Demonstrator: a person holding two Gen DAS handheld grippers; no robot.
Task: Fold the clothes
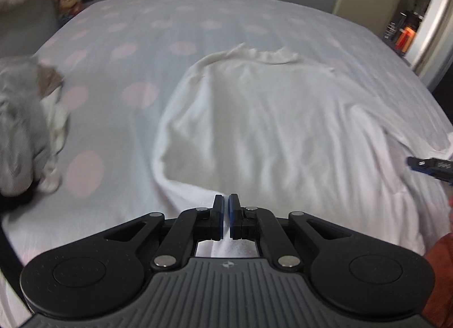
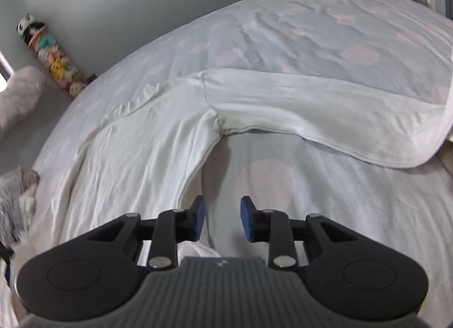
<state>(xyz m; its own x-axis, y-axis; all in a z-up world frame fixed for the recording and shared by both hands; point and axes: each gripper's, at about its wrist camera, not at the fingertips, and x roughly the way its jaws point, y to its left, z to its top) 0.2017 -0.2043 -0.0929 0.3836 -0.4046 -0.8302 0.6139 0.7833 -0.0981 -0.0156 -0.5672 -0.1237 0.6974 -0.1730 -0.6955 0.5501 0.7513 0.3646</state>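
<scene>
A white long-sleeved shirt (image 1: 254, 118) lies spread on the bed, neckline towards the far side. My left gripper (image 1: 226, 214) is shut on the shirt's near hem, white cloth showing between and under the pads. In the right wrist view the shirt (image 2: 136, 152) lies to the left with one sleeve (image 2: 325, 118) stretched to the right. My right gripper (image 2: 222, 214) is open and empty, just above the bedsheet beside the shirt's side edge. Its tip also shows in the left wrist view (image 1: 430, 166) at the right edge.
The bed has a pale blue sheet with pink dots (image 1: 136, 95). A pile of grey and white clothes (image 1: 25, 129) lies at the left edge. Soft toys (image 2: 53, 56) stand against the wall. An open doorway (image 1: 410, 16) is at the far right.
</scene>
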